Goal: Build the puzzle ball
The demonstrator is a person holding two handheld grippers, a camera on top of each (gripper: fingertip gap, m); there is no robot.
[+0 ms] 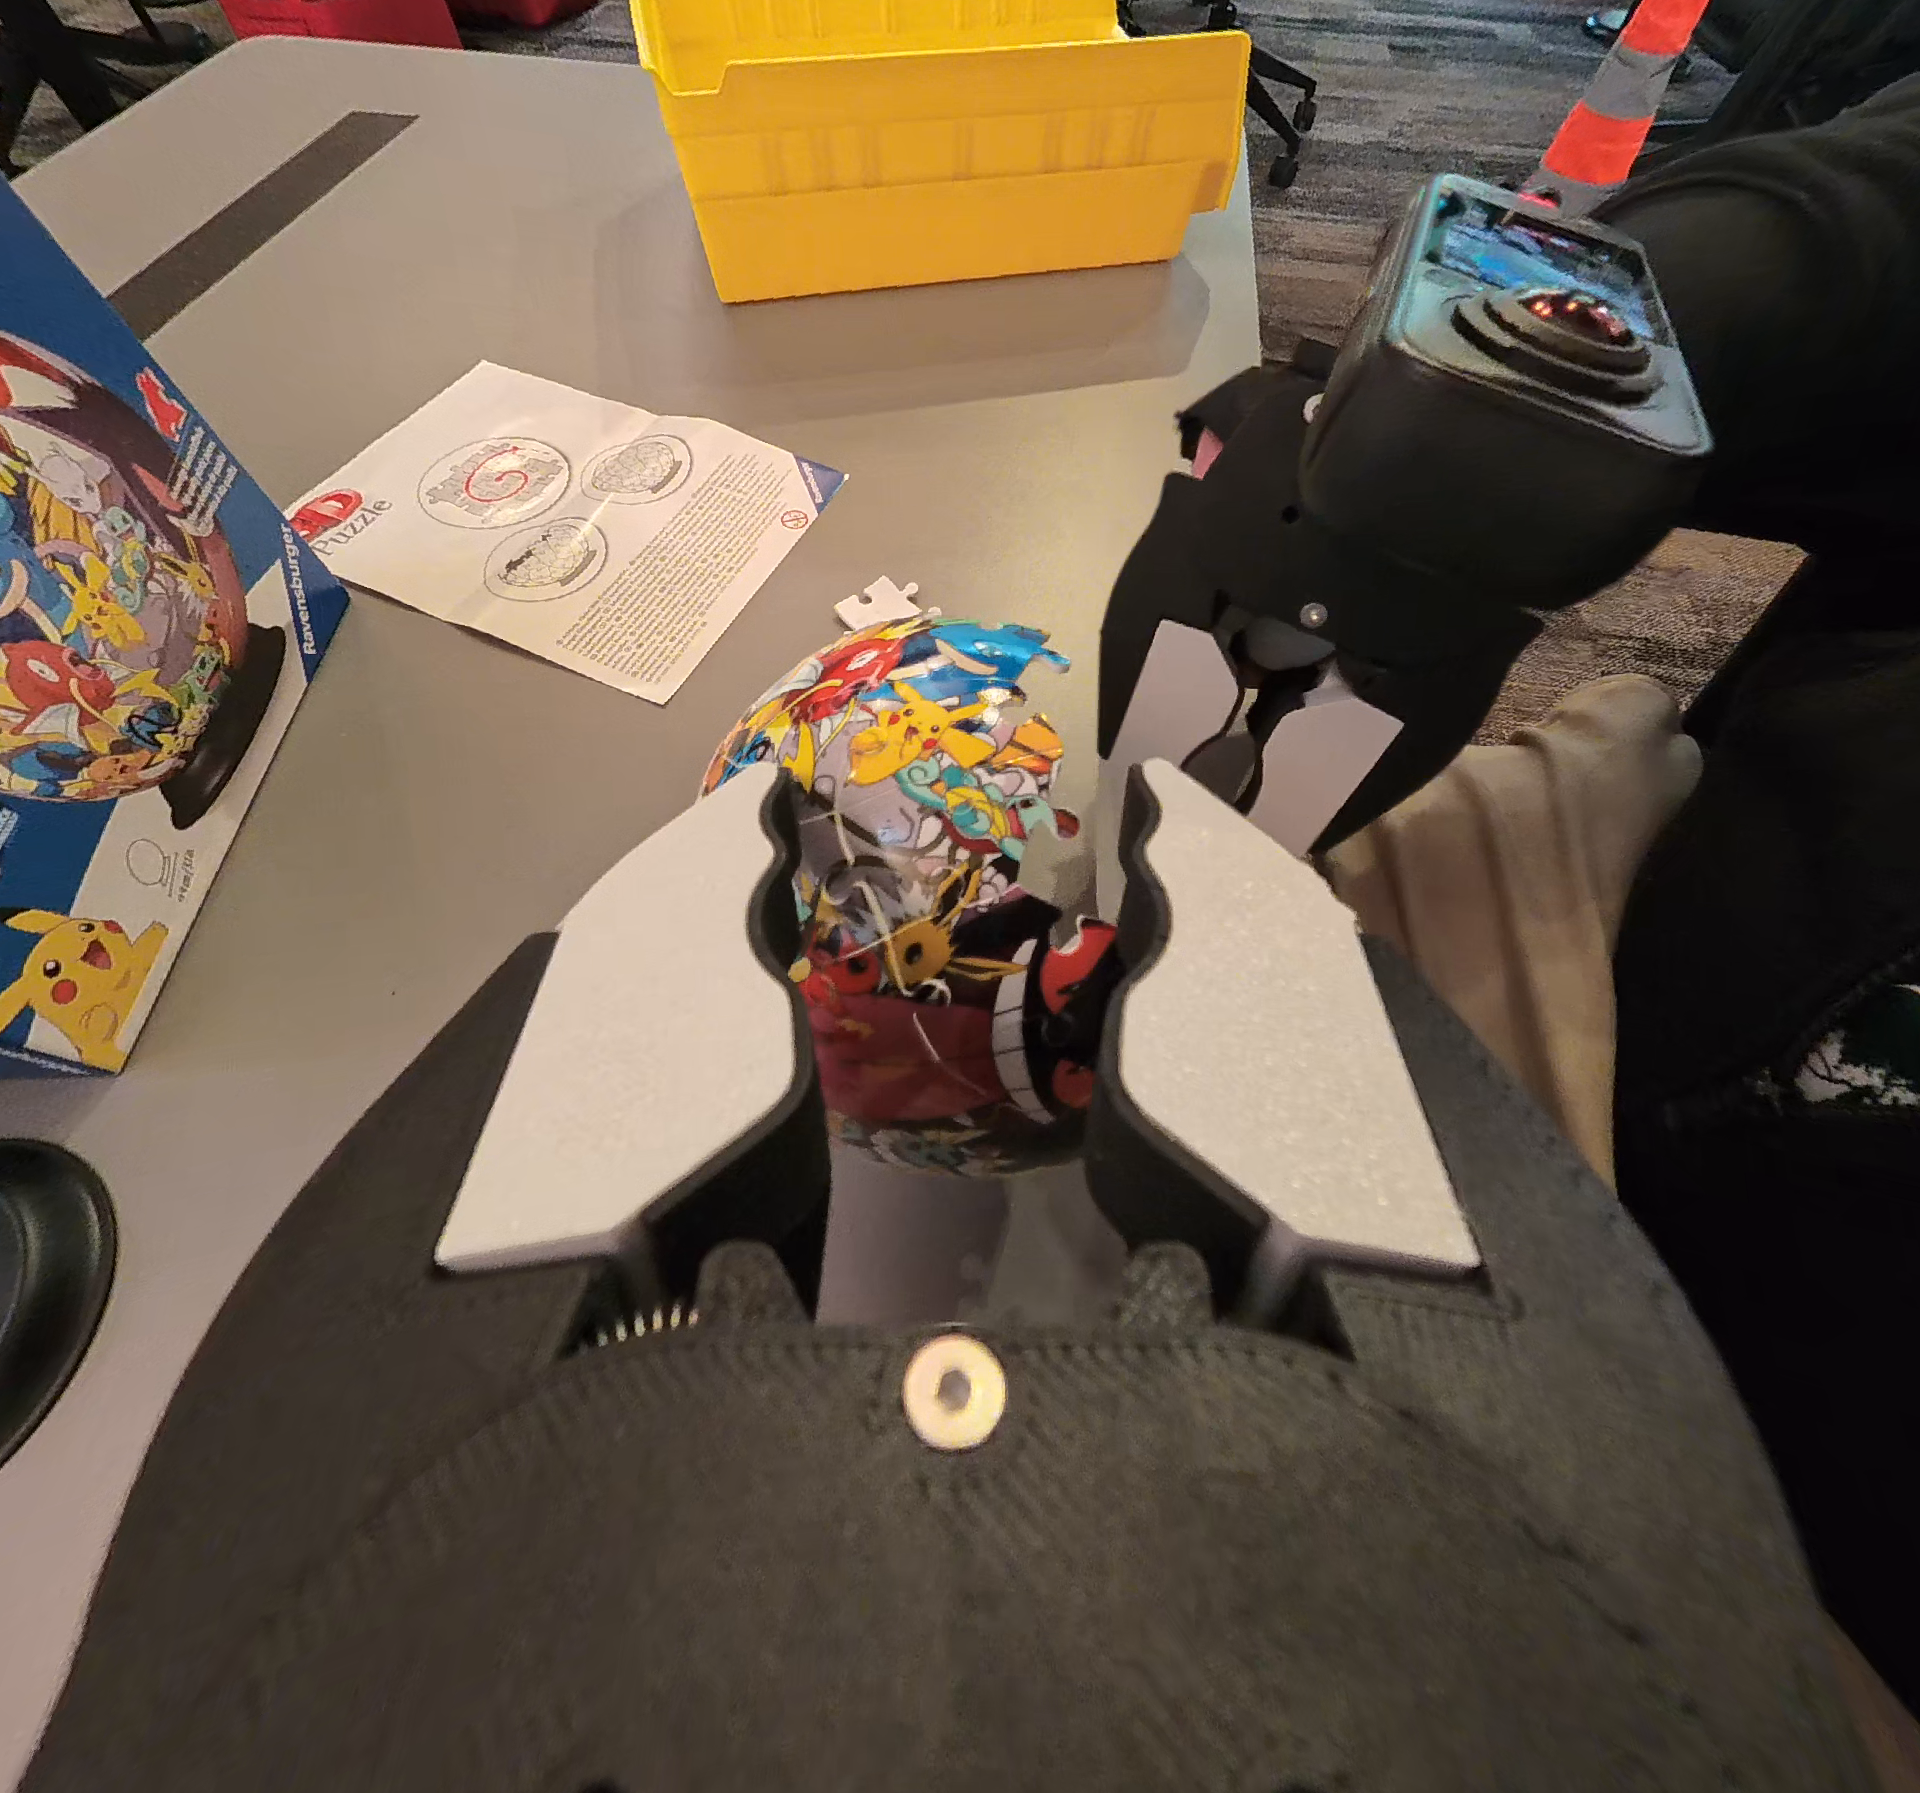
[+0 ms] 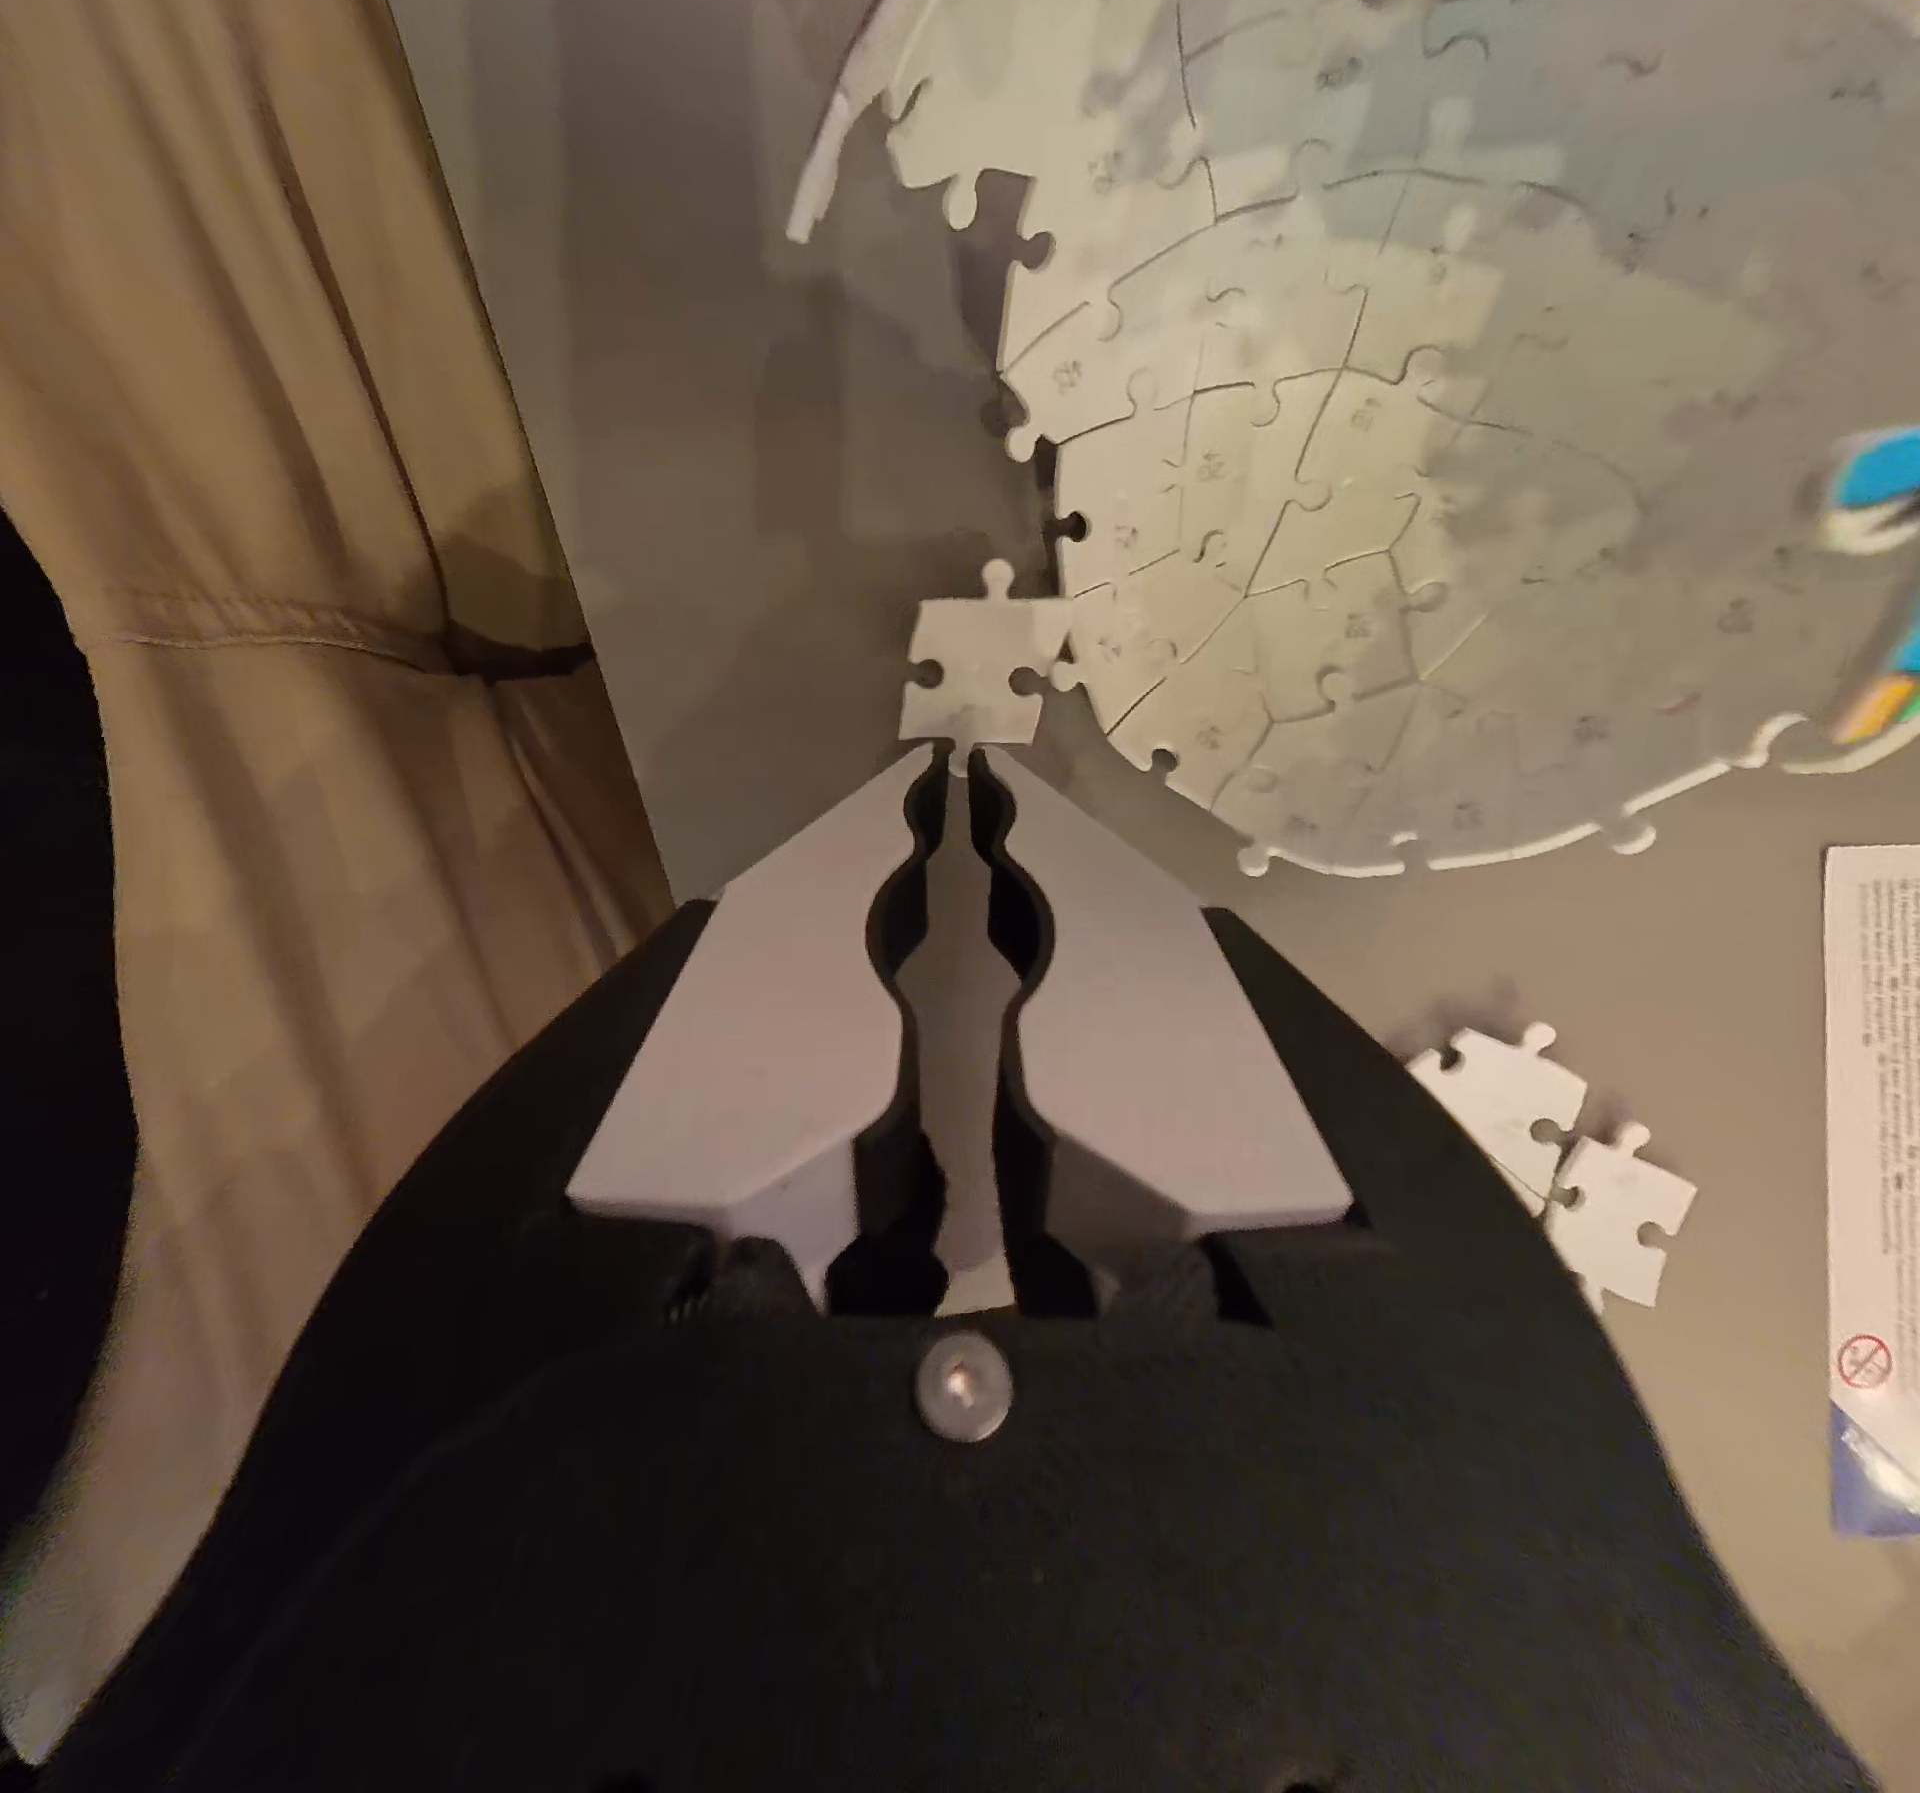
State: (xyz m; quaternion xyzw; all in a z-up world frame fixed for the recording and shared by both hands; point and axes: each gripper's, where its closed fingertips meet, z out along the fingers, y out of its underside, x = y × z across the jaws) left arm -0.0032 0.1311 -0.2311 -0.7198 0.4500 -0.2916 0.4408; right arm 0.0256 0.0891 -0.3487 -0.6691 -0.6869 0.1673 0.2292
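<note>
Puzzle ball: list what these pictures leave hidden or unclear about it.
- Left wrist view: the puzzle ball's flanks sit behind the left tongs' fingers.
- Right wrist view: its upper right inner shell is blurred and cut by the frame edge.
- Right wrist view: the held puzzle piece's printed face points away.

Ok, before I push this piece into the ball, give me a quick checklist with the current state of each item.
1. Left gripper clamps the puzzle ball: ok, fingers on both sides.
2. Right gripper holds the loose piece: ok, pinched only by its lower edge.
3. Piece beside the shell's open edge: ok, close to touching.
4. Tabs lined up with the gap: cannot tell.
5. Printed side facing outward: cannot tell, only the white back shows.
6. Spare pieces within reach on the table: ok.
</note>
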